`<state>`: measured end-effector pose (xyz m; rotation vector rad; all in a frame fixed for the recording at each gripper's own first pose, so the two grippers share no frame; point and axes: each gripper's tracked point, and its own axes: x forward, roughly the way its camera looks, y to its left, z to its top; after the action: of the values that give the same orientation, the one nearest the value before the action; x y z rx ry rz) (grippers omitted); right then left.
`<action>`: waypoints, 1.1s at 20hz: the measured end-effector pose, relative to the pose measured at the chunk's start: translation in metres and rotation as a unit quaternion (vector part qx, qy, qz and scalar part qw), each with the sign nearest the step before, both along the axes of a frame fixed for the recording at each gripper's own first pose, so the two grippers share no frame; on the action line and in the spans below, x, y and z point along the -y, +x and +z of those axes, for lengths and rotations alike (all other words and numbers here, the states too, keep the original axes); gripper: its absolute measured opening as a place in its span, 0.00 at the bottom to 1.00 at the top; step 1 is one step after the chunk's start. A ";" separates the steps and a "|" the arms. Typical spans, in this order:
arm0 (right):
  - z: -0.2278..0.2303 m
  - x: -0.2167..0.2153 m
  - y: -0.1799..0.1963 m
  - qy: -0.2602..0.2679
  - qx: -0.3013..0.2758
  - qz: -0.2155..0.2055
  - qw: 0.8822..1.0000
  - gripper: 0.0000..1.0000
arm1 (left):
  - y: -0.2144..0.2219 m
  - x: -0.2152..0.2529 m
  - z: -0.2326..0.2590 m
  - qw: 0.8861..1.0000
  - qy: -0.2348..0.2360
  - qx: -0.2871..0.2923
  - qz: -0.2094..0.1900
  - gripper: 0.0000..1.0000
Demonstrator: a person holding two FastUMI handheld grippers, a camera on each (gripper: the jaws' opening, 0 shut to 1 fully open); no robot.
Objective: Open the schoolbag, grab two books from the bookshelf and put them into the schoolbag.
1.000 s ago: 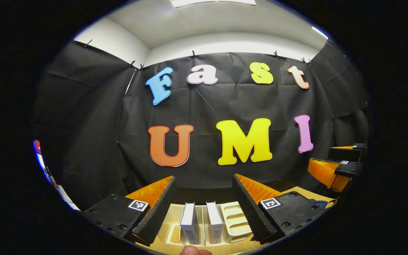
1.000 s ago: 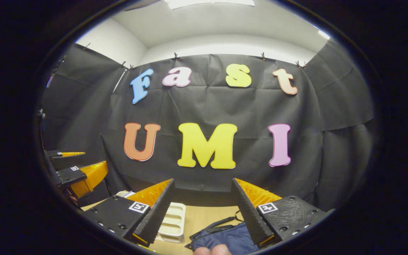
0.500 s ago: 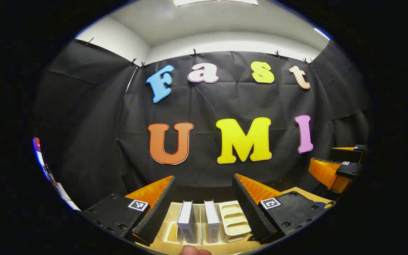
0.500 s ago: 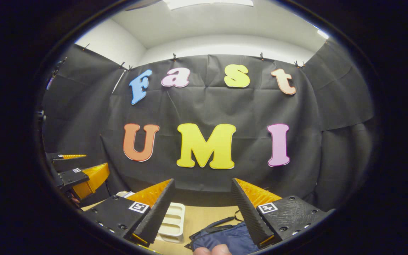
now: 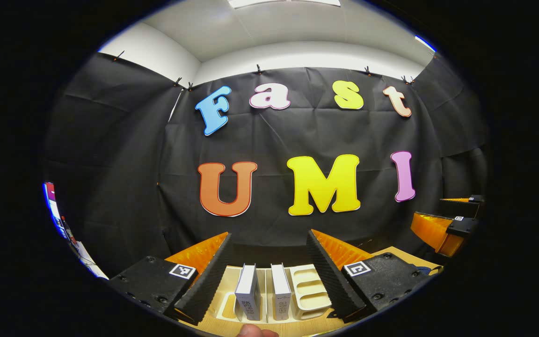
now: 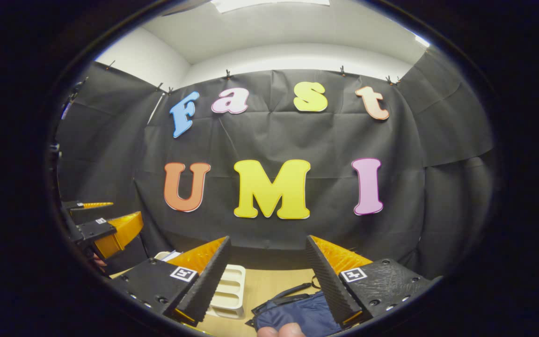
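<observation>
I'm holding my left gripper (image 5: 269, 274) level with its fingers spread wide, gripping nothing; two books (image 5: 263, 292) are standing upright side by side in the cream bookshelf rack (image 5: 309, 290), sitting low between my fingers and a bit beyond the tips, rack's spare slots lying just right of the books. Rack is resting on the wooden table (image 5: 297, 327). My right gripper (image 6: 269, 276) is also gaping wide and carrying nothing; the dark blue schoolbag (image 6: 297, 313) is lying on the table directly under and between its fingers, closer to the right finger, black strap (image 6: 288, 292) trailing off its far edge. Can't tell if the bag's zip is open from here. The rack's end is showing past my right gripper's left finger, apart from the bag. My thumb tip (image 6: 281, 331) is showing at the bottom edge of the right gripper view. Each gripper is seeing the other off to its side, well apart, both pointing at the booth's wall
</observation>
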<state>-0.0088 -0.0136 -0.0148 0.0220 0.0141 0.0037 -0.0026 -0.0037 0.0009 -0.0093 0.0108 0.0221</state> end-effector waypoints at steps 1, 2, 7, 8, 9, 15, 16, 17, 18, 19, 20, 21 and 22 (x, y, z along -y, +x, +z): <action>-0.007 0.001 -0.002 -0.001 -0.004 0.002 1.000 0.95 | -0.002 -0.001 0.001 1.000 0.001 0.001 0.001 0.99; -0.015 -0.001 -0.003 -0.001 -0.009 0.007 1.000 0.95 | -0.002 -0.002 0.002 1.000 0.001 0.002 0.002 0.99; -0.084 -0.004 -0.012 -0.016 -0.063 0.009 0.998 0.95 | -0.008 0.001 0.002 1.000 0.003 -0.001 0.002 0.99; -0.104 -0.005 -0.012 -0.018 -0.077 0.009 0.997 0.95 | -0.007 0.002 0.003 1.000 0.003 0.000 0.000 0.99; -0.124 -0.006 -0.014 -0.022 -0.095 0.011 0.995 0.95 | -0.007 0.002 0.004 1.000 0.005 0.000 -0.002 0.99; -0.255 -0.022 -0.024 -0.043 -0.214 0.028 0.975 0.96 | -0.011 0.003 0.001 1.000 0.012 -0.007 -0.011 0.98; -0.273 -0.022 -0.024 -0.042 -0.229 0.027 0.972 0.96 | -0.010 0.003 -0.002 1.000 0.014 -0.011 -0.011 0.99; -0.290 -0.021 -0.023 -0.044 -0.245 0.025 0.968 0.96 | -0.011 0.001 -0.005 1.000 0.016 -0.014 -0.010 0.98; -0.306 -0.020 -0.021 -0.051 -0.261 0.021 0.964 0.96 | -0.012 -0.002 -0.006 1.000 0.018 -0.018 -0.009 0.98; -0.322 -0.018 -0.019 -0.057 -0.274 0.020 0.960 0.96 | -0.013 -0.003 -0.008 1.000 0.020 -0.020 -0.008 0.98; -0.338 -0.016 -0.020 -0.063 -0.289 0.019 0.955 0.96 | -0.013 -0.004 -0.010 1.000 0.020 -0.023 -0.006 0.98; -0.353 -0.015 -0.021 -0.067 -0.305 0.021 0.950 0.96 | -0.012 -0.005 -0.012 0.999 0.020 -0.026 -0.004 0.98; -0.366 -0.013 -0.023 -0.071 -0.318 0.020 0.945 0.97 | -0.011 -0.008 -0.014 0.999 0.021 -0.030 -0.001 0.98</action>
<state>-0.0313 -0.0004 -0.3813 -0.1219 0.6620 0.0372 -0.0140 0.0039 -0.0129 0.0334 0.0696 0.0209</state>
